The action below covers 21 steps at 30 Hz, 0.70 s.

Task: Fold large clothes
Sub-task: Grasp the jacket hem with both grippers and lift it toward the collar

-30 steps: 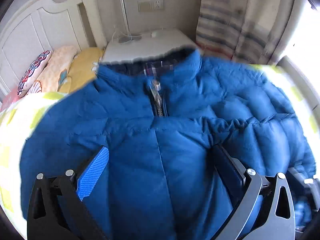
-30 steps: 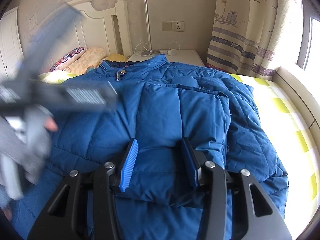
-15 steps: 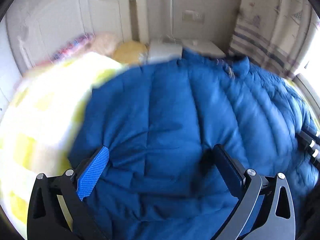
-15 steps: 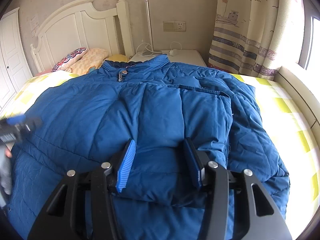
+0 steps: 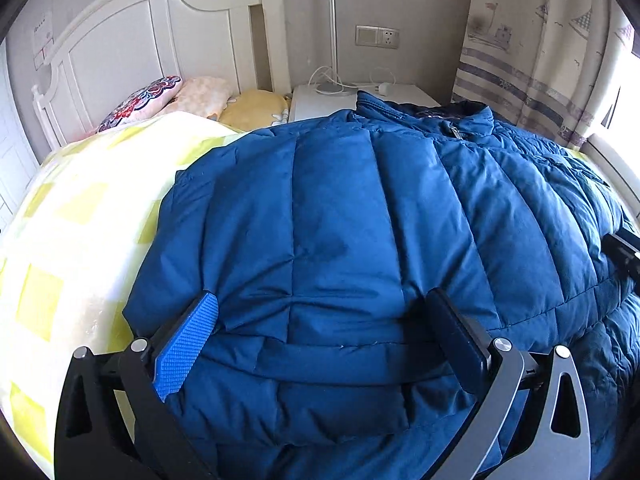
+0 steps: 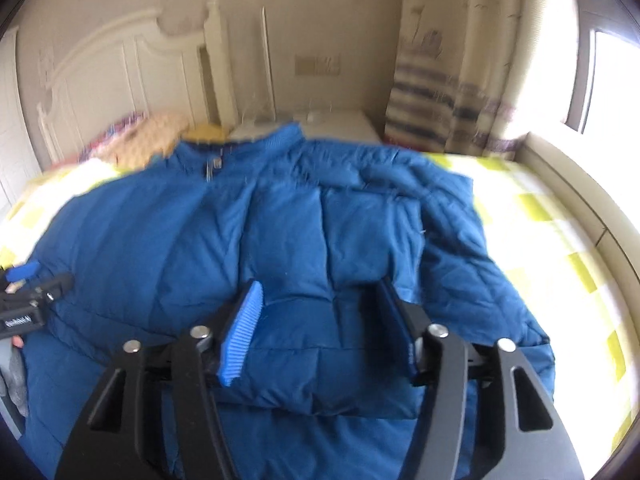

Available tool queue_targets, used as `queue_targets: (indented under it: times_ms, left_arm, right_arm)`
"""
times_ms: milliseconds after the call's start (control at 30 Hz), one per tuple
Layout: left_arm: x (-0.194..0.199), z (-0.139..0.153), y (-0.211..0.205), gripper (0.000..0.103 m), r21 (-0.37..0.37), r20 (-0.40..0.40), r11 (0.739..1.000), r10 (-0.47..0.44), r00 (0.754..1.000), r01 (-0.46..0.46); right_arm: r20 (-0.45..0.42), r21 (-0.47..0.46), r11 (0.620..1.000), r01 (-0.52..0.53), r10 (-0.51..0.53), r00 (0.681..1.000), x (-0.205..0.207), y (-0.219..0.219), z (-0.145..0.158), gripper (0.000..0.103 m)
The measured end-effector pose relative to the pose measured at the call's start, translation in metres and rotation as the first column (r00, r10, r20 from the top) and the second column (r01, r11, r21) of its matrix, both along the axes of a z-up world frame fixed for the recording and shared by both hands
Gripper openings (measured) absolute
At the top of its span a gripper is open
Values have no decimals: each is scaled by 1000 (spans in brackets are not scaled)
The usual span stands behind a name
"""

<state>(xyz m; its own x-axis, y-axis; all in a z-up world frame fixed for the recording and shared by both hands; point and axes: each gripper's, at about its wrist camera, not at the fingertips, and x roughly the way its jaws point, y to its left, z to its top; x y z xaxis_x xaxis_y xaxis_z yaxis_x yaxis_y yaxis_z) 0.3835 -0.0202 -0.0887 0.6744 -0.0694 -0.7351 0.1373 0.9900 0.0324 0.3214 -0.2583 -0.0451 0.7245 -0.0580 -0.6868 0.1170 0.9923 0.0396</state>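
Lying between both wide claws, right claw (image 6: 320,328) opening, blue jacket (image 6: 280,248) covers bed.

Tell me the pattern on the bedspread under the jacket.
Pale yellow-green and white checks on the bedspread, clearest in the left wrist view beside the blue jacket.

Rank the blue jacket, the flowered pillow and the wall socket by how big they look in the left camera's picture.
1. Blue jacket, by far.
2. Flowered pillow.
3. Wall socket.
The socket is farthest, so it looks smaller than it is.
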Motion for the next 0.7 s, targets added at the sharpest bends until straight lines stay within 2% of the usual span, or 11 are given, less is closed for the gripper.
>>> queue_targets:
  times_ms: [233,333,367,433,500,533,600,633,700]
  left_arm:
    - [-5,4,4,99,-21,12,1000,1,1000,-1]
    - [-30,12,10,99,-47,11,999,17,1000,-17]
    - [-41,16,9,99,-61,9,998,-2,1000,3]
    - [-67,21,5,99,-64,20,996,-60,998,61]
    - [-85,16,-2,99,-27,13,995,-99,995,99]
    - [-86,9,-6,99,-4,-11,995,-104,995,104]
    - [-77,-10,-13,99,36,-103,994,-104,989,108]
    - [-73,-12,-11,99,16,-123,995,-100,987,103]
    - [-70,-9,-4,99,11,-139,997,-74,987,76]
  right_arm:
    - [-15,23,999,-28,28,999,2,-4,-3,73]
    - [-20,60,996,-61,62,998,-4,-6,3,76]
    - [-22,68,996,-51,53,998,-13,-4,9,76]
    - [24,112,990,-82,80,996,-37,3,23,77]
    - [50,120,983,-141,136,989,-57,17,28,87]
    - [28,97,980,-172,170,985,-61,28,25,89]
    - [-118,11,970,-242,242,963,-55,54,2,90]
    - [-195,-37,966,-256,244,950,-50,64,-13,91]
    - [-190,-63,966,-251,235,953,-53,67,-12,92]
